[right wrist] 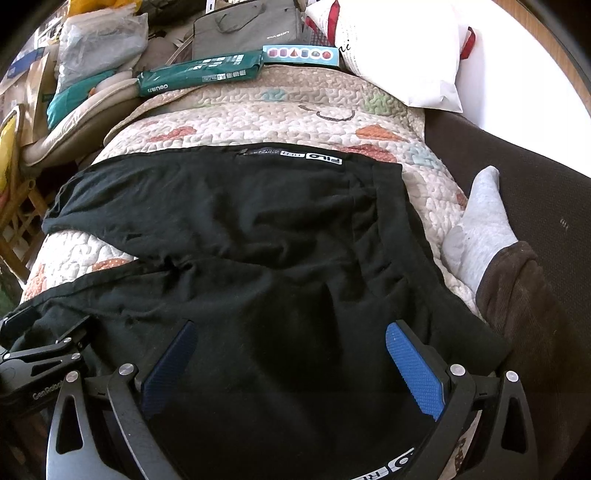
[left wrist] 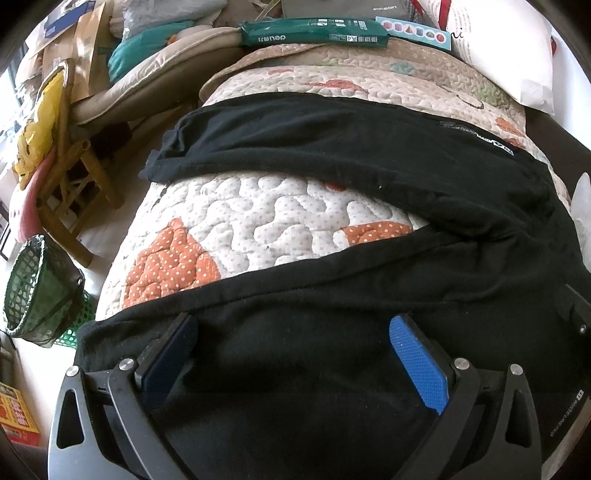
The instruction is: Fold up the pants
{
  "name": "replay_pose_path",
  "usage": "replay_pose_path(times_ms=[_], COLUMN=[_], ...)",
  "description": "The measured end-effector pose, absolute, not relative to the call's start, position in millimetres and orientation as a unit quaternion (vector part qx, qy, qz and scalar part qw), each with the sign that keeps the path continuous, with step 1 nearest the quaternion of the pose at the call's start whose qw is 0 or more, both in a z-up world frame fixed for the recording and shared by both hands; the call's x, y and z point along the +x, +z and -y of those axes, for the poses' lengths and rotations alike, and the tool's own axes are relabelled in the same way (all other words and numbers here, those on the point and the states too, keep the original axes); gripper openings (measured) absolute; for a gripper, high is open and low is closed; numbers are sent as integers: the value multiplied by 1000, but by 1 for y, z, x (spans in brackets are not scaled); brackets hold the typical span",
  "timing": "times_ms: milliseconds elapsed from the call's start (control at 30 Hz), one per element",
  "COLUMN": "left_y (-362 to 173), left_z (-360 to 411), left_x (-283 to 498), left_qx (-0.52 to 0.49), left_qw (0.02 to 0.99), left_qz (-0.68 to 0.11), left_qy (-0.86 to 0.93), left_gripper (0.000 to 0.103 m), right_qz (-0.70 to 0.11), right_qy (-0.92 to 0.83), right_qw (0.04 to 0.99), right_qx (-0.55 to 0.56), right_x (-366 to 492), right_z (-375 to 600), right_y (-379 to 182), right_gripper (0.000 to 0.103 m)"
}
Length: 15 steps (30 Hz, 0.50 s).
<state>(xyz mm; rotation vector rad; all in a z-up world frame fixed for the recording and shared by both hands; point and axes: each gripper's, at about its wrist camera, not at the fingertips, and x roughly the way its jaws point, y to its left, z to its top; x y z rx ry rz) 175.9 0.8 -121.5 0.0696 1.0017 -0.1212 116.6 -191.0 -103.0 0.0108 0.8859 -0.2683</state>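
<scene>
Black pants [left wrist: 332, 147] lie spread on a quilted bedspread [left wrist: 258, 214], legs apart in a V. The far leg runs across the quilt toward the left, and the near leg [left wrist: 295, 314] lies under my left gripper [left wrist: 295, 343]. That gripper is open just above the near leg, with the cloth showing between its blue pads [left wrist: 417, 362]. In the right wrist view the pants [right wrist: 240, 229] show their elastic waistband [right wrist: 384, 236] at the right and a white label at the far edge. My right gripper [right wrist: 291, 350] hovers open over the waist part, nothing pinched.
A white pillow [right wrist: 399, 55], a green paper pack [right wrist: 199, 74] and a grey bag [right wrist: 251, 29] sit at the head of the bed. A person's foot in a grey sock [right wrist: 476, 229] rests on the quilt's right edge. Left of the bed stand a bamboo stool [left wrist: 70, 177] and a green mesh bin [left wrist: 37, 288].
</scene>
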Motion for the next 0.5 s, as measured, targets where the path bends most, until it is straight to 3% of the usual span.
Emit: replay_pose_path(times_ms=[133,500], left_y=[-124,-125], left_z=[-2,-2], left_x=[164,162], left_qx=[35,35], left_qw=[894,895], left_qz=[-443,-441], left_qy=[-55,-58], left_gripper=[103,103], right_qz=[-425,-412], right_qy=[-128,-132], right_qw=[896,902], right_qx=[6,2], right_x=[115,113], right_z=[190,188], right_y=[-103,-102], right_gripper=[103,103])
